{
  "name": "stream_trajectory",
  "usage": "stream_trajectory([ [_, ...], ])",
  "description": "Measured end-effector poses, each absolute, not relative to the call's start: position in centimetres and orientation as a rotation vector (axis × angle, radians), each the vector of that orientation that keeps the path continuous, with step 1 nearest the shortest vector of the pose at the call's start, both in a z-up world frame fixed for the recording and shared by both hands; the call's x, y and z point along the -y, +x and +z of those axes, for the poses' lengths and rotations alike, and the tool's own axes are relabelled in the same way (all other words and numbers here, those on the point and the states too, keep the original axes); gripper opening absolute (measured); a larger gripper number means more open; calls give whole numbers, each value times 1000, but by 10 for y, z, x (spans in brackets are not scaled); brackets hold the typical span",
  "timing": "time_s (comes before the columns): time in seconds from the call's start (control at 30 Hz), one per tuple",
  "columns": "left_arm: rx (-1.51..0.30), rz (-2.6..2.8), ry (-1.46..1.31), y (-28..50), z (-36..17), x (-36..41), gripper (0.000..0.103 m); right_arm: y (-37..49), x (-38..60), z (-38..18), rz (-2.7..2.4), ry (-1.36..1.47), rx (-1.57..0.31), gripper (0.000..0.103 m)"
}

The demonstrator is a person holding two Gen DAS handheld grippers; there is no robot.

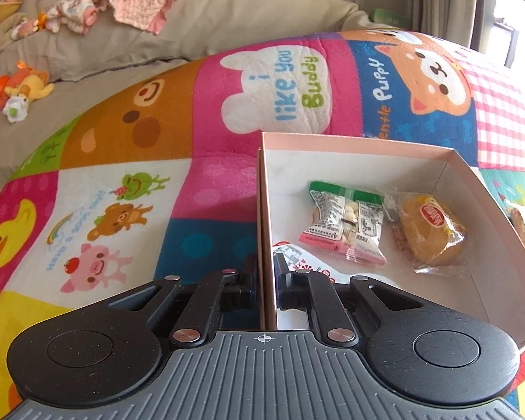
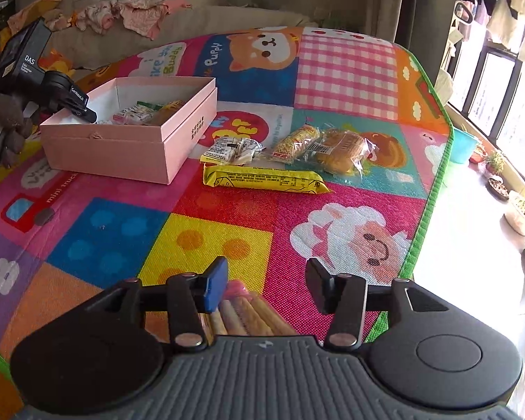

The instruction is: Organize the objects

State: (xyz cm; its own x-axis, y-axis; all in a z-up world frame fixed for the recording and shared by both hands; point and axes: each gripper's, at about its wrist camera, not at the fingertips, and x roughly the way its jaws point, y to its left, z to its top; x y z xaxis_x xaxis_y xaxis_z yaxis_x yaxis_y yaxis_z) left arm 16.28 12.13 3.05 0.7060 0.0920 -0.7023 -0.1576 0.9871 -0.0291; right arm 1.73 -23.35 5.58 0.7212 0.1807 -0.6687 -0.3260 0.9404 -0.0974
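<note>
The left gripper [image 1: 265, 280] has its fingers closed narrowly on the near left wall of the pink box [image 1: 266, 217], one finger outside and one inside. Inside the box lie three snacks: a green-and-pink packet [image 1: 346, 225] near the middle, a wrapped yellow cake [image 1: 430, 231] just beside it toward the right wall, and a red-and-white packet [image 1: 297, 262] in the near left corner, partly hidden by the inner finger.

The right gripper [image 2: 266, 285] hovers over the near part of the play mat [image 2: 227, 231] with its fingers wide apart and nothing between them. Four snacks lie on the mat just beside the box's right wall: a long yellow bar [image 2: 266, 178] nearest, a crumpled white-and-yellow packet [image 2: 232, 150] behind it, a yellow speckled packet [image 2: 295, 143], and a bagged bun [image 2: 343, 152] toward the mat's right edge. The box sits toward the mat's far left corner. Behind the mat, a beige sofa [image 2: 199, 24] carries a heap of pink clothes [image 2: 133, 14].
</note>
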Motion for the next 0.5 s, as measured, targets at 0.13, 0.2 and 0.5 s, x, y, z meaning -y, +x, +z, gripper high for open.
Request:
stream_trajectory([
  [0.13, -756, 123, -110, 160, 26, -126, 10, 12, 237, 58, 280, -251, -722, 73],
  [0.2, -754, 117, -121, 159, 24, -128, 10, 9, 239, 62, 288, -263, -731, 77],
  [0.5, -745, 109, -127, 157, 23, -130, 11, 2, 262, 89, 350, -167, -782, 82],
])
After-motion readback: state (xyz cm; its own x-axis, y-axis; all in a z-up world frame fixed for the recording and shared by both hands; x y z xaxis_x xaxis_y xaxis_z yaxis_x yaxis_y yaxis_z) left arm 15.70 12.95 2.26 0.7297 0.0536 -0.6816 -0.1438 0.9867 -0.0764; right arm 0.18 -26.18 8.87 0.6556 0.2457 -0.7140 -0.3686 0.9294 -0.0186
